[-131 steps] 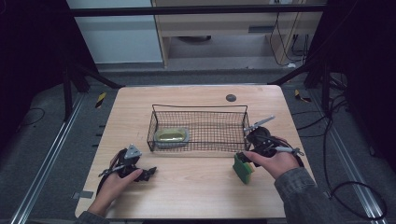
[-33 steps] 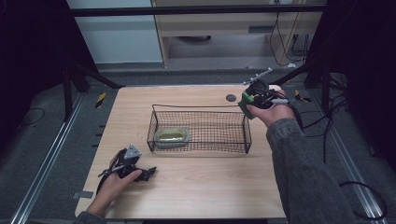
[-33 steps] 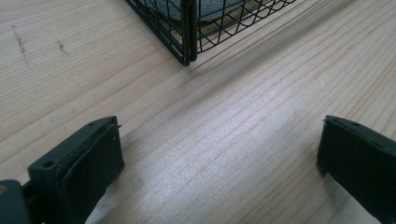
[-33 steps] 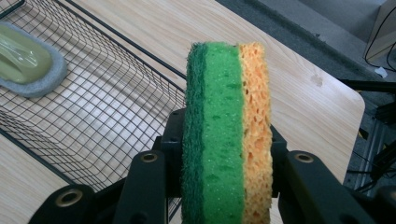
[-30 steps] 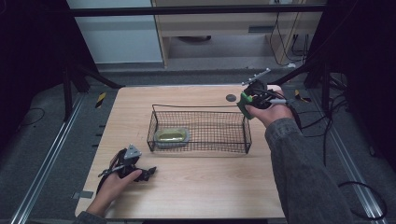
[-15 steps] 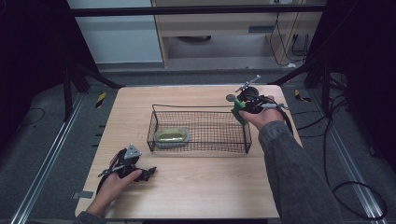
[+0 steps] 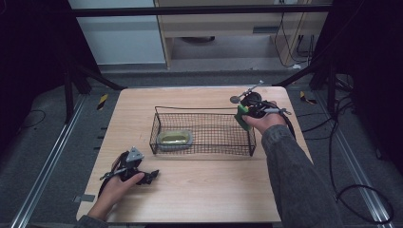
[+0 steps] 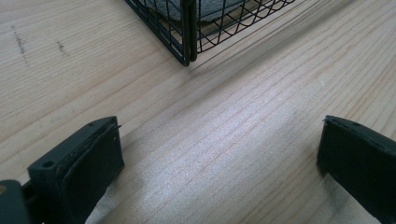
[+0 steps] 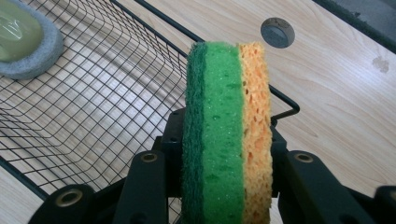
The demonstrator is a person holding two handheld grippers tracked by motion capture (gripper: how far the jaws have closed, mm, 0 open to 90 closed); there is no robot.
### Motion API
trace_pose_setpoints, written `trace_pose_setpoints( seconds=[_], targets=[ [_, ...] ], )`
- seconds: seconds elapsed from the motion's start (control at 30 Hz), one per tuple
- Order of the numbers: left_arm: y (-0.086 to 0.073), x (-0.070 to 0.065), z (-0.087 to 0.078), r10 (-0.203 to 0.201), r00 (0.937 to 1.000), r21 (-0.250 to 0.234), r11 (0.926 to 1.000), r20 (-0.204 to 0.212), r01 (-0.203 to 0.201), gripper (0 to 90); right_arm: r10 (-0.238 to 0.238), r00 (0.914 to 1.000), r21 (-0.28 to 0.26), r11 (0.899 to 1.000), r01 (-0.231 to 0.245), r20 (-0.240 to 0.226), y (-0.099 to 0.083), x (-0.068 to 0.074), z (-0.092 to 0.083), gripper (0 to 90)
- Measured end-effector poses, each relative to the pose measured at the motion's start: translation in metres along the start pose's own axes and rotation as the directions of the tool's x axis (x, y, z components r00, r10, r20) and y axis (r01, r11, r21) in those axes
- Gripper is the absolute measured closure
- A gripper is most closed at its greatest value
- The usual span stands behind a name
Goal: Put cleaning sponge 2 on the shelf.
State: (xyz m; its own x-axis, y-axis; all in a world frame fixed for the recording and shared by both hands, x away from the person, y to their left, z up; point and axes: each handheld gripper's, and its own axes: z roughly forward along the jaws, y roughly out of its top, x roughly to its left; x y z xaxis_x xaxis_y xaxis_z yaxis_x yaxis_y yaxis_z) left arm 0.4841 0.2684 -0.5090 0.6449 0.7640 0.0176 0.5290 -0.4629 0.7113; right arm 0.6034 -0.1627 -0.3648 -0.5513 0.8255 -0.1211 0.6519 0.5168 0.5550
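Observation:
My right gripper [image 7: 244, 115] is shut on a green and orange sponge [image 9: 227, 130], held on edge above the right end of the black wire basket [image 7: 204, 148]. In the right gripper view the sponge stands upright between the jaws, over the basket's far right corner. A grey-rimmed, yellow-green scrub pad [image 7: 174, 138] lies in the basket's left end. My left gripper [image 7: 151, 176] rests open on the table near the front left, its jaws wide apart with only bare wood [image 8: 219, 149] between them and the basket's corner [image 8: 187, 32] just ahead.
A round grey grommet [image 9: 277, 31] is set in the tabletop behind the basket's right end. Cables trail off the table's right side [image 7: 332, 142]. Bare wood lies in front of the basket.
The right gripper carried the sponge from the front right of the table up around the basket's right end, then leftward and down over the basket's right end. The left gripper has stayed still.

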Motion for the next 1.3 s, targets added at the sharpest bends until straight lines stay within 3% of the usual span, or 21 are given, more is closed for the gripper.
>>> trace_pose_setpoints(
  seconds=[0.67,1.3],
  targets=[
    [0.0,0.0,0.0,0.002,1.0,0.0,1.0,0.002,-0.002,0.0,0.045,0.9986,0.016,0.999,-0.045,-0.027,-0.011,-0.007,0.018,64.3],
    [0.0,0.001,0.0,0.003,1.0,-0.001,1.0,0.004,-0.003,0.0,0.027,0.9996,0.064,0.998,-0.027,-0.01,-0.018,0.001,0.04,64.3]
  ],
)
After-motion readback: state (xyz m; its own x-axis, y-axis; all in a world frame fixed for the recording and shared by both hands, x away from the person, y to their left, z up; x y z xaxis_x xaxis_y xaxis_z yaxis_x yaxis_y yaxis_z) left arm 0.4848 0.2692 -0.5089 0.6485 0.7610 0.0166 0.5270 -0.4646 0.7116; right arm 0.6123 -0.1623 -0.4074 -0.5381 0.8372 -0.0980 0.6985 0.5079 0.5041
